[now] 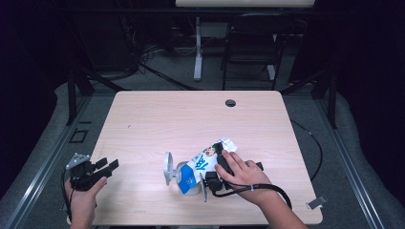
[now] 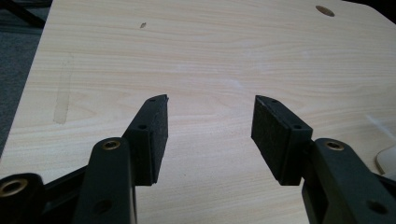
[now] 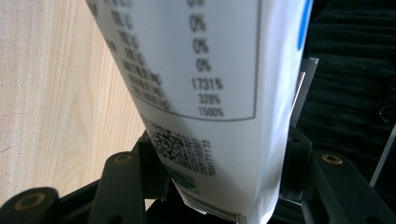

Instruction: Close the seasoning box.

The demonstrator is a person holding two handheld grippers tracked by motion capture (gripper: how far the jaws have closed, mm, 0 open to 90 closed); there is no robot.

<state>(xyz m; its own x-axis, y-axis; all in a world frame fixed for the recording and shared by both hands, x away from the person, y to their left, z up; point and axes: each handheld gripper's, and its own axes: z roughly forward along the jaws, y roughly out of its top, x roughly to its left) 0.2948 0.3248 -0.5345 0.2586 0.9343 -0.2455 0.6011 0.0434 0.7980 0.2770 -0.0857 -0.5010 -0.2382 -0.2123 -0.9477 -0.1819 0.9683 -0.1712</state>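
Step in hand: the right gripper (image 1: pixel 217 174) has a white and blue pouch (image 1: pixel 203 164) tipped mouth-down over a white cup (image 1: pixel 186 179); by the look of it, a pour is on.
Where it all sits: on the bench (image 1: pixel 157 119), near its front edge and a little right of the middle; a round white lid (image 1: pixel 167 168) stands on edge just left of the cup.
Right tool: jaws about half spread and pressing the pouch from both sides; in the right gripper view the pouch (image 3: pixel 210 93) runs up between them, printed panel facing the camera, pads tight to its flanks.
Left tool: the left gripper (image 1: pixel 102 168) waits near the front left corner, well apart from the cup; in the left gripper view its pads (image 2: pixel 159 135) stand wide with nothing but bare wood between them.
How the pouch will behave: soft and slack, I'd say; squeeze harder and the contents could gush, ease off and it could slide through.
Doing it well: keep the grip steady and let the tilt set the flow; hold the mouth over the cup's opening, not its rim; whether the mouth is inside the cup I cannot tell.
Risk: the cup looks light and nothing steadies it; a nudge from the pouch could tip it, so the idle left tool could come across and brace it.
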